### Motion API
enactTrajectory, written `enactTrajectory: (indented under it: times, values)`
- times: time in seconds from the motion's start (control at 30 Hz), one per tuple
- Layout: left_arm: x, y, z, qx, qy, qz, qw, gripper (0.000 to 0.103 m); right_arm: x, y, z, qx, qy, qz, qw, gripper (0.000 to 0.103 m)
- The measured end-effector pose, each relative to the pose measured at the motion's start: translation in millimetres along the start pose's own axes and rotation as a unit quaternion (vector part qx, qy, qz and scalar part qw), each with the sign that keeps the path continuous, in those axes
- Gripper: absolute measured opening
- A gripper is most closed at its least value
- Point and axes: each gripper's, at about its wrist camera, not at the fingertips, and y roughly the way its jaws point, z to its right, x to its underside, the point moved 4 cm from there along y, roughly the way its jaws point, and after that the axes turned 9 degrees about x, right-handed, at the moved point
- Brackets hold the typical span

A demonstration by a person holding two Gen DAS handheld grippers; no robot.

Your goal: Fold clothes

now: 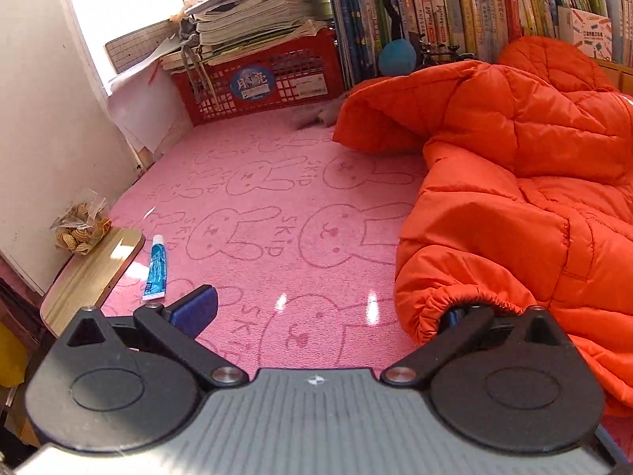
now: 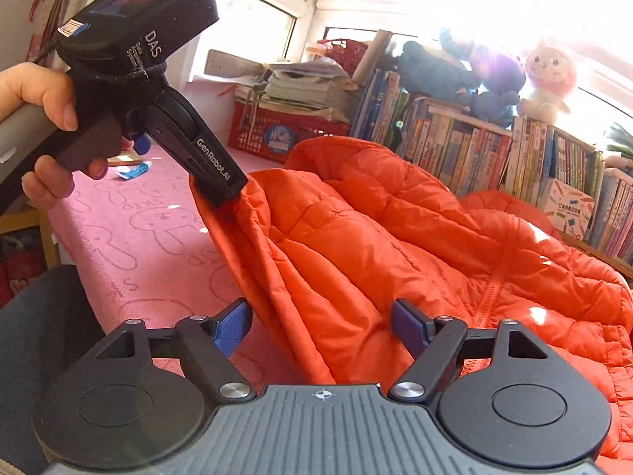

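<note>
Garment: an orange quilted jacket (image 2: 395,237) lay crumpled on the right part of a pink rabbit-print cloth (image 1: 257,237) covering the table, its far end bunched up against a bookshelf (image 2: 494,150).
Cuff: the elastic sleeve cuff (image 1: 459,308) sat at the near edge of the heap, right at the left gripper's right-hand finger.
Left gripper (image 1: 328,308): in its own view the jaws stood wide apart, one blue pad (image 1: 198,310) over bare cloth, the other hidden behind the cuff; nothing was pinched between them.
Left gripper from the right wrist view: its body (image 2: 213,174) touched a raised fold of the jacket's edge; whether it pushed or only rested there could not be told.
Right gripper (image 2: 324,328): its jaws stood apart, straddling a draped ridge of orange fabric, and the pads did not press on it.
Holder: a hand (image 2: 47,118) gripped the left tool's handle.
Step in hand, as judged: taking hold of the jacket's near edge to spread it flat before any fold.
Doing it well: each gripper should bite a single layer at the hem or cuff, not a thick puffed wad, then pull outward evenly.
Risk: slick padded fabric may slip from a shallow pinch.
Clutter: a toothpaste tube (image 1: 155,267) lay on the cloth to the left, well apart from the jacket; the spread should avoid sweeping it.
</note>
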Motion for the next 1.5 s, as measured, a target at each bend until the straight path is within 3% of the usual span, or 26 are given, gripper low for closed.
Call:
enactTrajectory:
  times: [0.1, 0.3, 0.4, 0.47, 0.6, 0.7, 0.77, 0.87, 0.93, 1.0, 1.1, 1.2, 1.3, 1.43, 1.5]
  values:
    - [2, -3, -15, -0.008, -0.035, 0.012, 0.9993, 0.103, 1, -2, 15, 0.035, 0.016, -0.002, 0.999, 0.077]
    - [13, 0, -46, -0.01, -0.11, 0.014, 0.9938, 0.103, 11, -18, 78, 0.098, 0.111, -0.021, 0.989, 0.079]
    - [20, 1, -54, 0.004, -0.125, 0.009, 0.9921, 0.103, 18, -25, 118, 0.086, 0.19, -0.038, 0.977, 0.081]
    - [23, 1, -53, 0.006, -0.119, 0.009, 0.9929, 0.103, 20, -28, 136, 0.053, 0.224, -0.048, 0.972, 0.081]
    - [26, -11, -40, -0.005, -0.054, 0.034, 0.9979, 0.103, 11, -36, 138, 0.044, 0.203, -0.032, 0.978, 0.081]
    - [33, -26, -15, 0.011, 0.045, 0.064, 0.9969, 0.103, 6, -43, 135, 0.044, 0.182, -0.025, 0.982, 0.083]
    - [42, -45, 8, 0.04, 0.121, 0.111, 0.9856, 0.103, 7, -46, 137, 0.038, 0.191, -0.031, 0.98, 0.083]
    - [54, -63, 47, 0.065, 0.224, 0.163, 0.9586, 0.103, 12, -47, 140, 0.025, 0.215, -0.044, 0.975, 0.083]
    - [60, -68, 69, 0.067, 0.267, 0.184, 0.9436, 0.103, 13, -48, 140, 0.022, 0.227, -0.051, 0.972, 0.084]
    - [61, -63, 86, 0.076, 0.28, 0.184, 0.9391, 0.103, 14, -49, 138, 0.025, 0.232, -0.055, 0.971, 0.087]
    - [62, -47, 105, 0.11, 0.273, 0.154, 0.9431, 0.103, 14, -52, 133, 0.027, 0.23, -0.058, 0.971, 0.093]
    - [55, -34, 106, 0.083, 0.247, 0.149, 0.9539, 0.103, 13, -55, 123, 0.029, 0.212, -0.061, 0.975, 0.094]
    - [38, -31, 90, 0.09, 0.184, 0.145, 0.9679, 0.103, 12, -60, 107, 0.016, 0.192, -0.061, 0.979, 0.101]
    - [15, -44, 75, 0.106, 0.139, 0.175, 0.9689, 0.103, 0, -67, 65, -0.078, 0.157, -0.029, 0.984, 0.103]
    - [7, -50, 73, 0.093, 0.137, 0.192, 0.9674, 0.103, -10, -64, 48, -0.058, 0.118, -0.007, 0.991, 0.103]
